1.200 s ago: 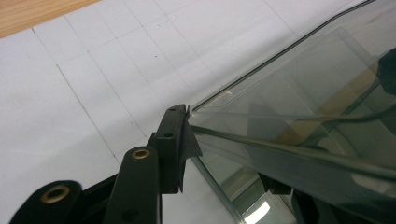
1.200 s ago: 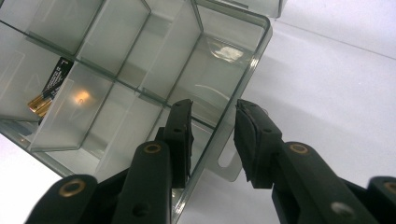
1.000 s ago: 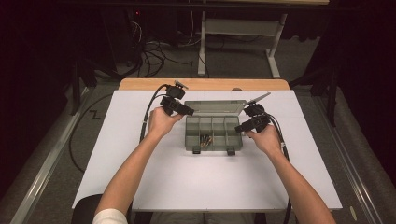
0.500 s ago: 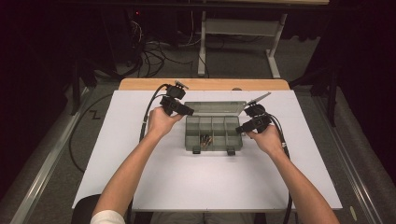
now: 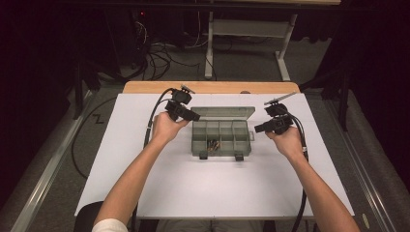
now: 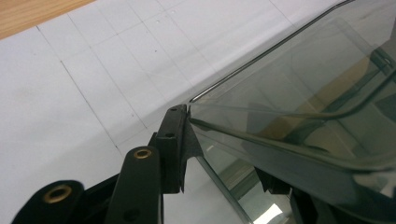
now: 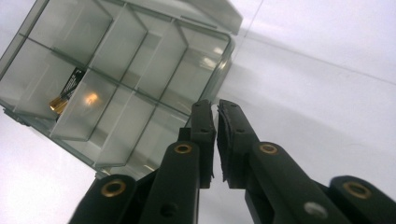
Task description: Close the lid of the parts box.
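A: White sheet over the wooden table [image 5: 145, 87], dark room behind with cables on the floor. What's out?

B: One smoky translucent plastic organiser box [image 5: 221, 137] near the middle of the sheet, a little toward the far edge, its clear lid [image 5: 223, 113] folded open at the back. Two latches on its near edge. Eight compartments, as far as I can count from the high view. One holds small brass-tipped pieces with a black label [image 7: 67, 91]; I can't count them.

A: And the grippers?

B: Two. The left gripper [image 5: 195, 117] sits at the box's far left corner, jaws partly spread around the box wall and lid edge; whether the pads actually press it, I can't tell. The right gripper [image 7: 215, 116] hangs just off the box's right end.

A: What changed?

B: The right gripper's jaws have just closed; a second ago it reached in over the right end, now it's clear of the box, pads pressed together with nothing between them.

A: Meaning?

B: I'd judge its turn at the box is over, while the left steadies the box
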Tool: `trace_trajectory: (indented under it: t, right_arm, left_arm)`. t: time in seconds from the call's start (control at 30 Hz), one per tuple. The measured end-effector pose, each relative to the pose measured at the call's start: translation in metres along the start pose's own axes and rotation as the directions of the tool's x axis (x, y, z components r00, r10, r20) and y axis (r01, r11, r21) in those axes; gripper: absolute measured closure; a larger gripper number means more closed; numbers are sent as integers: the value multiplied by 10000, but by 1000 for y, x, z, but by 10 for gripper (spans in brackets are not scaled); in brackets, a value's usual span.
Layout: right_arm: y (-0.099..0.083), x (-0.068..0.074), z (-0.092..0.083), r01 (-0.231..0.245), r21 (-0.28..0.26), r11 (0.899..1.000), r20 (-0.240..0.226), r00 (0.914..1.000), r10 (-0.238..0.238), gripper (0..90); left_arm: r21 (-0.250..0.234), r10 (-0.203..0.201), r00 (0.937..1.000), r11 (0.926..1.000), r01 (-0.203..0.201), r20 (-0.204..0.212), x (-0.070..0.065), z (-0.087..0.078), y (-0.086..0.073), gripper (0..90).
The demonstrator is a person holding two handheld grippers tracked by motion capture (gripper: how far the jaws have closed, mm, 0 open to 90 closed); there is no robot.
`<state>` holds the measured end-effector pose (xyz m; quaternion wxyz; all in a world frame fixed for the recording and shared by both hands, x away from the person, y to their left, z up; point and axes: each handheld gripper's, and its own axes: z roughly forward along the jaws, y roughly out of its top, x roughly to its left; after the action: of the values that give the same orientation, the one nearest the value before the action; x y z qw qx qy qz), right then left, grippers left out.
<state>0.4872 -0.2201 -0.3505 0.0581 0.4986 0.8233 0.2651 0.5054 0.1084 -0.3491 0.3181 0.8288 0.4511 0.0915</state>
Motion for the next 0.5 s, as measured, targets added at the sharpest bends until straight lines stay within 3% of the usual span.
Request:
trace_trajectory:
  t: [0.5]
  right_arm:
    - [8,-3,-7,-188,-678,9975,295,9993,208,891]
  left_arm:
    - [47,24,10000,10000,-24,71,0,2,-9,583]
